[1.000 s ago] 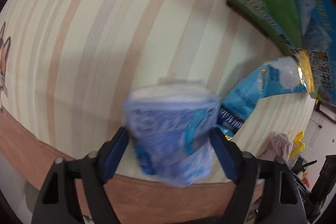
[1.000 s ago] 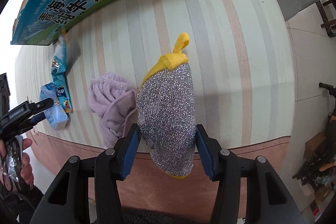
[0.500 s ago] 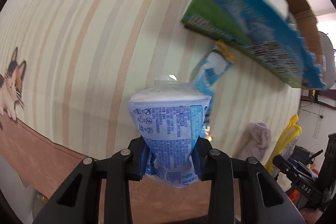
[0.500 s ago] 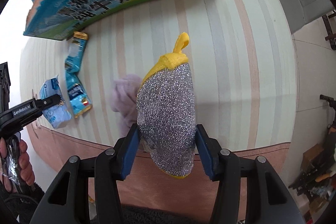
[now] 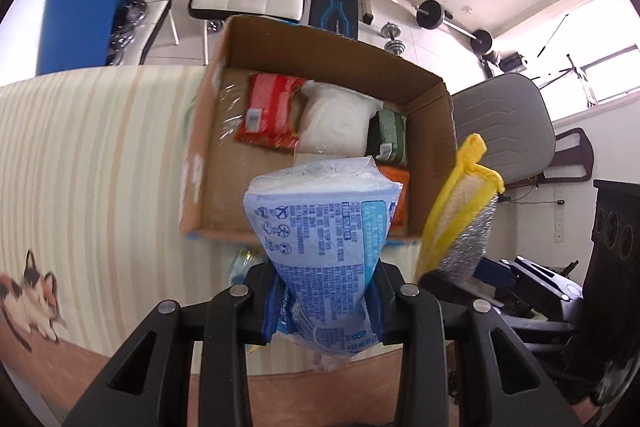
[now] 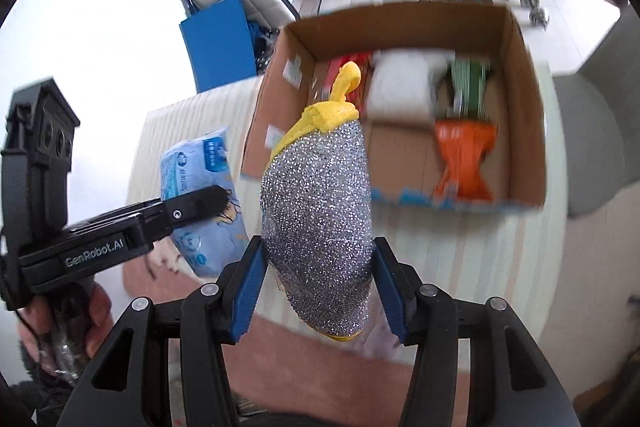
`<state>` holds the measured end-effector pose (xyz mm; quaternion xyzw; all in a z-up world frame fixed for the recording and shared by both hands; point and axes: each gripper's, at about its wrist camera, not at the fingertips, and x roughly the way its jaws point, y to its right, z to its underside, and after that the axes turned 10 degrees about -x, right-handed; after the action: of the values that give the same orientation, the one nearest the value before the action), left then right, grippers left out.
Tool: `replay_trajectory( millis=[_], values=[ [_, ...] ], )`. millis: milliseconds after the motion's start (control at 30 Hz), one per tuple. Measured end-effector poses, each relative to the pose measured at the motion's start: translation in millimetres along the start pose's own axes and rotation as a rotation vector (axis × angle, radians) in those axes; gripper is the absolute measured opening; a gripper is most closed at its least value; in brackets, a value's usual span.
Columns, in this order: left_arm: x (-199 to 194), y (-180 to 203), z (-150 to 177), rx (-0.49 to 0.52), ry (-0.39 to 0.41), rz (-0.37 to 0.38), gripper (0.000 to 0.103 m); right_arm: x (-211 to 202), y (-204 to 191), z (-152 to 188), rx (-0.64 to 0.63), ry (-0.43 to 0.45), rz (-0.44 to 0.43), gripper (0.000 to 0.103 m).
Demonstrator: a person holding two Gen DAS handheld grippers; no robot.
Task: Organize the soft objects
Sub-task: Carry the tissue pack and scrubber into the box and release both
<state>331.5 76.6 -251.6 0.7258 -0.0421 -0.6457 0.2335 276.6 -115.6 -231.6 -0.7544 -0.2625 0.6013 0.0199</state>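
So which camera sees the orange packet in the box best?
The right wrist view: the orange packet shows whole inside the cardboard box. In the left wrist view the blue tissue pack hides most of it.

One cardboard box point(image 5: 434, 115) holds four packs: one red point(image 5: 269, 113), one white point(image 5: 336, 121), one green point(image 5: 388, 141), one orange point(image 6: 464, 159). Two grippers each carry one item: one blue tissue pack point(image 5: 324, 227), one glittery scrubbing sponge point(image 6: 318, 223).

Both wrist cams sit just behind their jaws, looking forward and down over the striped table point(image 5: 100, 147) at the same open cardboard box point(image 5: 434, 131) point(image 6: 524, 99), pretty close up.
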Motion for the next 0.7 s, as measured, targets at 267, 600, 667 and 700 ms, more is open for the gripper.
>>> replay_trajectory(
  millis=[267,600,667,700],
  values=[
    [98,1,-63,-0.074,-0.203,-0.019,0.032,58,37,-59,0.038,-0.113,0.045,0.055],
    [165,7,-77,-0.041,-0.349,-0.103,0.043,125,68,-67,0.066,-0.228,0.086,0.055],
    [174,6,-77,-0.047,-0.379,-0.106,0.054,135,74,-69,0.075,-0.251,0.086,0.057],
    [175,6,-76,-0.048,-0.385,-0.107,0.058,141,79,-69,0.089,-0.27,0.087,0.058]
  ],
)
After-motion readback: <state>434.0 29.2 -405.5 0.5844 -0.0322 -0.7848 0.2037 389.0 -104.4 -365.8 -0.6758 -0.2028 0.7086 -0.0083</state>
